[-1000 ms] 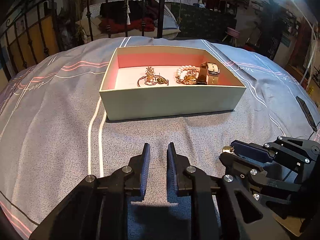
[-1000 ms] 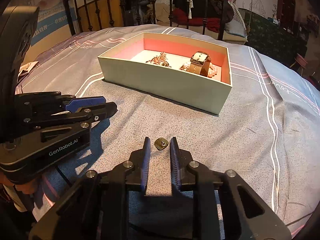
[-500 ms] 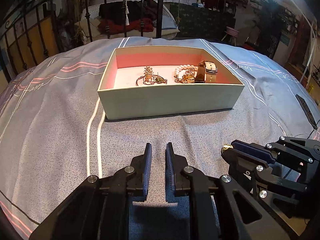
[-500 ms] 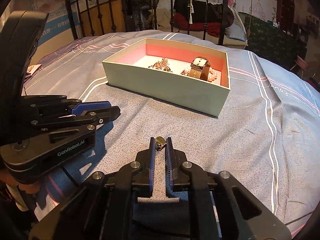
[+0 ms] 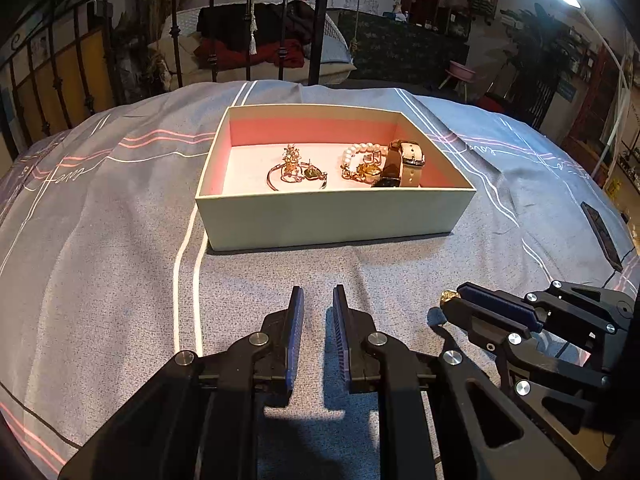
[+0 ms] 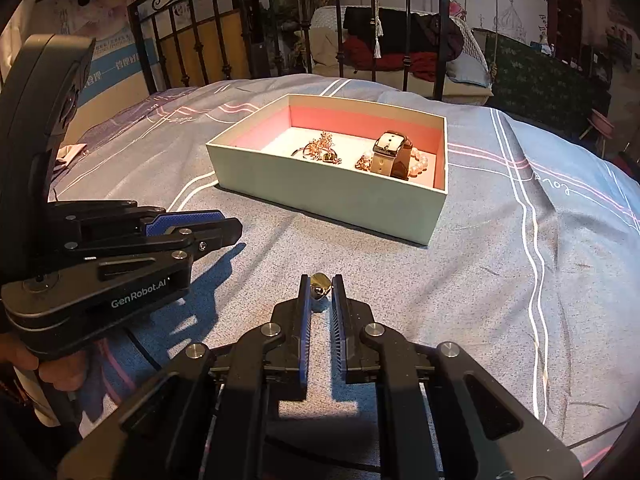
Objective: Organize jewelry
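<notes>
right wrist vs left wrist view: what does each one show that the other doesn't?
Right wrist only: the small gold piece face-on between the right claw pads, and a hand gripping the left claw.
Left wrist only: the left claw's own empty gap, and a dark flat object at the bedspread's edge.
Both: the box, watch, pearl bracelet and gold tangle.

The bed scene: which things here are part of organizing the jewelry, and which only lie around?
Part of the job:
- box
- gold piece clamped in the right gripper
- watch, pearl bracelet, gold chains in the box
- left gripper, shut and empty

Just lying about:
- dark flat object on the bedspread
- clothes behind the bedframe
</notes>
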A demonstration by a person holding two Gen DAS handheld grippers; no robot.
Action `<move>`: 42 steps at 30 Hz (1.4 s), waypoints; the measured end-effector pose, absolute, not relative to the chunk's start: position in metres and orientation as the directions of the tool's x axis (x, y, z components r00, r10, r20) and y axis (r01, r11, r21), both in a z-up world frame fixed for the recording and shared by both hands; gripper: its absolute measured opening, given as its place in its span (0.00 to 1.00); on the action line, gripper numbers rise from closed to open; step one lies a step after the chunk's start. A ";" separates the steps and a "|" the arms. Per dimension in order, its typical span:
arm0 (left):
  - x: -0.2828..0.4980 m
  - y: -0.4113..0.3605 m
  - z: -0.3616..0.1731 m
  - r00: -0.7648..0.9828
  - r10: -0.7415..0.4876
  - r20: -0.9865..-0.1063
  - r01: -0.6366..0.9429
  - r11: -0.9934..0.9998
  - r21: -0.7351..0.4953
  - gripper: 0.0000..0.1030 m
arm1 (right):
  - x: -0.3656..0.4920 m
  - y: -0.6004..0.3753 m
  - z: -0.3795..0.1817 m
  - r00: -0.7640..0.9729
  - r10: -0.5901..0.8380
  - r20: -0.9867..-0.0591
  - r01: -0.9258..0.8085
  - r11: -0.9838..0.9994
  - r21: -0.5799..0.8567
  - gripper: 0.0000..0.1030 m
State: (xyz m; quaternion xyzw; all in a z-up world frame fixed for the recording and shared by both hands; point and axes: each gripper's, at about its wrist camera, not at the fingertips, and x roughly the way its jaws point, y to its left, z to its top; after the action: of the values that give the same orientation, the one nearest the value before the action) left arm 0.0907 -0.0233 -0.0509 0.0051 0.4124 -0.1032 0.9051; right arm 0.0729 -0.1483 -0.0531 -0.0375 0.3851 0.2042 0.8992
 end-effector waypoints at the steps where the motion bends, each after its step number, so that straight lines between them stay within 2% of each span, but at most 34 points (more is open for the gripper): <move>1: 0.091 -0.024 -0.047 0.645 -0.186 -0.741 0.193 0.978 -0.078 0.14 | 0.073 -0.149 -0.051 0.626 0.340 -0.702 -0.395 0.914 0.090 0.11; 14: 0.132 -0.024 0.000 0.719 -0.196 -0.667 0.183 0.979 -0.090 0.14 | 0.114 -0.145 -0.005 0.692 0.348 -0.632 -0.395 0.916 0.072 0.11; 19: 0.162 -0.026 0.010 0.718 -0.212 -0.663 0.179 0.977 -0.119 0.14 | 0.143 -0.142 0.009 0.711 0.333 -0.620 -0.383 0.922 0.055 0.11; 26: 0.210 -0.025 0.002 0.662 -0.241 -0.710 0.147 0.970 -0.192 0.14 | 0.191 -0.137 0.010 0.693 0.293 -0.658 -0.372 0.928 0.021 0.11; 38: 0.239 -0.023 -0.031 0.597 -0.196 -0.778 0.094 0.980 -0.174 0.15 | 0.219 -0.136 -0.018 0.649 0.270 -0.712 -0.365 0.931 0.020 0.11; 42: 0.242 -0.023 -0.038 0.585 -0.187 -0.789 0.091 0.982 -0.166 0.18 | 0.223 -0.136 -0.024 0.638 0.260 -0.724 -0.364 0.931 0.014 0.11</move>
State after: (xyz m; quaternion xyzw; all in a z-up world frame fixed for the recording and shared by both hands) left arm 0.2423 -0.0232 -0.0378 -0.0538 0.4488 -0.0782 0.8886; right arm 0.2233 -0.1364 -0.0242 -0.0669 0.3884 0.1731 0.9026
